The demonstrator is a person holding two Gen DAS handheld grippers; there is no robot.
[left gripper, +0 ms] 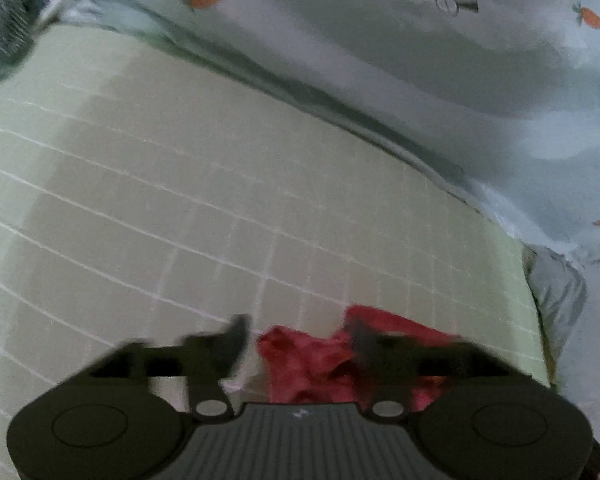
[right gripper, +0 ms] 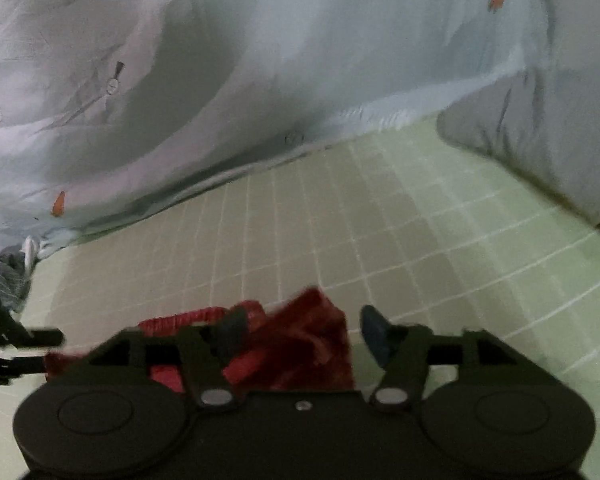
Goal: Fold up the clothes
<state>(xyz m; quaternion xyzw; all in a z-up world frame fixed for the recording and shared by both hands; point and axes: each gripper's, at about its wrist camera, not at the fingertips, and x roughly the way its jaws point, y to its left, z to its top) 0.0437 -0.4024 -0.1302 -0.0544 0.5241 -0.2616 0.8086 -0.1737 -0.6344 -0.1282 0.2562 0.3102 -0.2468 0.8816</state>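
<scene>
Two grippers, left and right, are hovering with jaws spread over a red garment lying bunched on the green checked bed, gripping nothing, probably letting cloth settle between folds.

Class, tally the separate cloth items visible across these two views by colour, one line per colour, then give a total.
Red garment: 1
Pale blue carrot-print quilt: 1
Light green checked sheet: 1
Dark grey knitted item: 1
Total: 4
</scene>
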